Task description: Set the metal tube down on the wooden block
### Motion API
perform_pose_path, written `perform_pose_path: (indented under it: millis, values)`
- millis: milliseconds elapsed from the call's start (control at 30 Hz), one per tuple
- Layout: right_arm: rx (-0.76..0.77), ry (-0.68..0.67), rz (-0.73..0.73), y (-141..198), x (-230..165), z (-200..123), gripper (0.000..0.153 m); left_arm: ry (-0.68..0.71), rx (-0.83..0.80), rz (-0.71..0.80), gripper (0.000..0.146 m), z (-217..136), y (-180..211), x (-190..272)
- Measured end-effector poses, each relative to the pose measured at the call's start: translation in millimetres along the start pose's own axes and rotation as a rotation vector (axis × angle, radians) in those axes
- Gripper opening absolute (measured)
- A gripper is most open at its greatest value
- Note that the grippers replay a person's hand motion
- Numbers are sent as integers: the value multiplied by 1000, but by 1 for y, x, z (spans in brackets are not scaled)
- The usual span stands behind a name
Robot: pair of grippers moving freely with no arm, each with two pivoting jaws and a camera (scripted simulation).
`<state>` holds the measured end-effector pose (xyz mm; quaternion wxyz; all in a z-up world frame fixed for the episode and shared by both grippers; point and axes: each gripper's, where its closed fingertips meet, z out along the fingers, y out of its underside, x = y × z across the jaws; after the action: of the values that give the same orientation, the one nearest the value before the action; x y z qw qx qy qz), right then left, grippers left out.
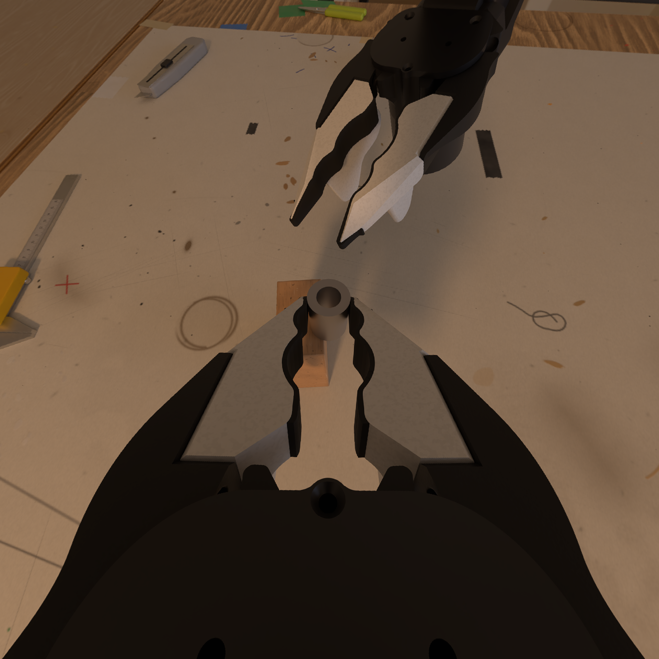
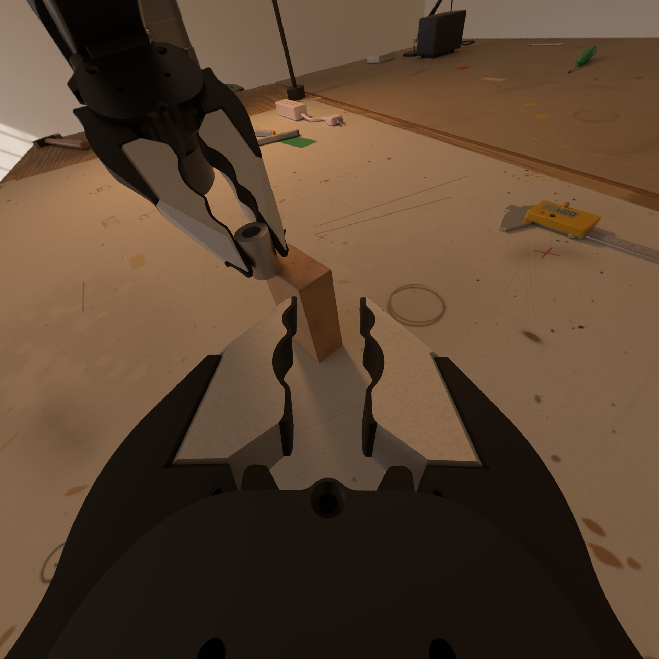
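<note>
The grey metal tube (image 1: 326, 321) stands upright between the fingertips of my left gripper (image 1: 327, 303), which is shut on it. The wooden block (image 1: 313, 371) lies on the paper-covered table directly beneath it. In the right wrist view the tube (image 2: 258, 255) is at the block's (image 2: 317, 313) far top end, held by the left gripper (image 2: 260, 259); I cannot tell whether it touches the block. My right gripper (image 2: 327, 310) is open and empty, with its tips just short of the block's near end. It also shows in the left wrist view (image 1: 319, 233), hovering beyond the block.
A yellow digital caliper (image 2: 561, 215) lies to the right of the block in the right wrist view and shows at the left edge of the left wrist view (image 1: 14, 289). A grey box cutter (image 1: 174, 66) lies far left. A white power strip (image 2: 290, 108), markers (image 2: 278, 135) and a lamp base (image 2: 295, 92) lie far behind.
</note>
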<state>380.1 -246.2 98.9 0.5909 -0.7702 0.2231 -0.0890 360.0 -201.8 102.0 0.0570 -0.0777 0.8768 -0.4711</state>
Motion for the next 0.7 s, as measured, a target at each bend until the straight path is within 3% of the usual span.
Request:
perform_pose_path:
  millis: [167, 700]
  values:
    - [3, 3, -48, 0, 1, 1, 36, 9, 4, -11, 22, 0, 0, 0]
    - [37, -32, 78, -2, 3, 6, 34, 19, 27, -43, 22, 1, 0, -3]
